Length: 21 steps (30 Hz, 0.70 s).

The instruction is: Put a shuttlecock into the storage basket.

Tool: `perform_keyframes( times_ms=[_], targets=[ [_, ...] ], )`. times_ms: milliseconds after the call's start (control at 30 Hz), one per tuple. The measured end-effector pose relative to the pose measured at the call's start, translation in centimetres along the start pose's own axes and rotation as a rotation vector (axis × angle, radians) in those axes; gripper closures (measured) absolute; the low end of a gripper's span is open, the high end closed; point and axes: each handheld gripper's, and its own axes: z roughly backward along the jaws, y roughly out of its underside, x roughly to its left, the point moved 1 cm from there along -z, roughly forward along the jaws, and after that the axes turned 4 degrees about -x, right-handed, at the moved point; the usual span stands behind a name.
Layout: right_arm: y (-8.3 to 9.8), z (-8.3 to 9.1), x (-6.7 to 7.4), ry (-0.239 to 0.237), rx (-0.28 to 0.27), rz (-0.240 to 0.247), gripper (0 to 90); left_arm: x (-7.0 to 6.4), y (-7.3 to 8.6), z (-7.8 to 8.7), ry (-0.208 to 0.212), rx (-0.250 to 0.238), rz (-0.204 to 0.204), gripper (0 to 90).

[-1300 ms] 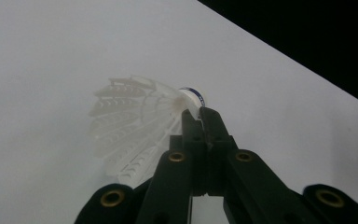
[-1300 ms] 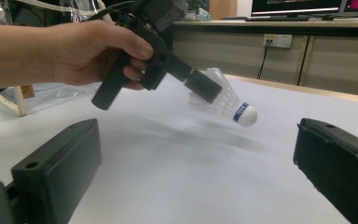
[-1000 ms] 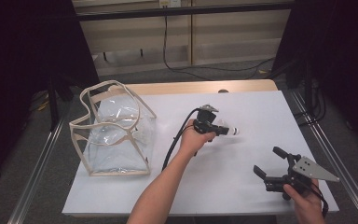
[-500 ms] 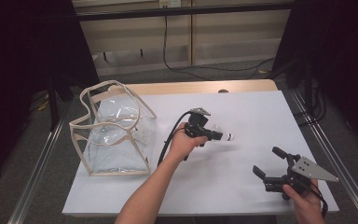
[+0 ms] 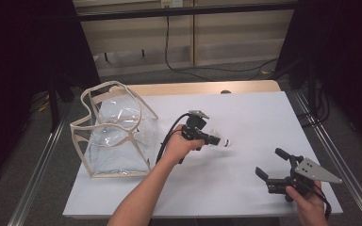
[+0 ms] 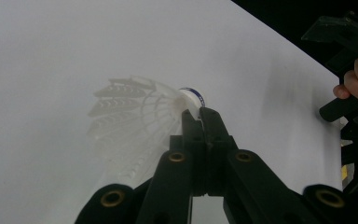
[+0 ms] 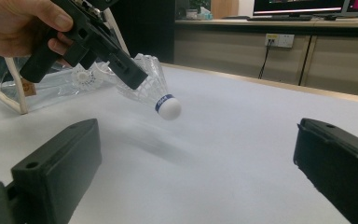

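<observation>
While your left gripper [image 5: 215, 140] hangs above the middle of the white table [image 5: 264, 122], its jaws are clamped on the skirt of a shuttlecock [image 7: 156, 93], whose white cork nose with a blue band points out past the jaw tips, clear of the surface. Your right gripper [image 5: 272, 164] sits low near the table's right front corner, jaws spread wide with nothing between them. A clear tote bag [image 5: 115, 134] stands at the left, another shuttlecock [image 7: 83, 77] inside.

Clear glossy plastic bag [image 5: 115, 141], matt white table [image 5: 264, 117], feathery shuttlecock [image 7: 156, 95].
</observation>
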Motion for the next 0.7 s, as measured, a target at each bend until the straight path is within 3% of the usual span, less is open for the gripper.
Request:
perform_keyframes(
  times_ms=[700],
  targets=[
    [0.0,0.0,0.1,0.0,0.0,0.001,0.6,0.0,0.8,2.9,0.005,-0.03,0.013,90.0]
  ],
)
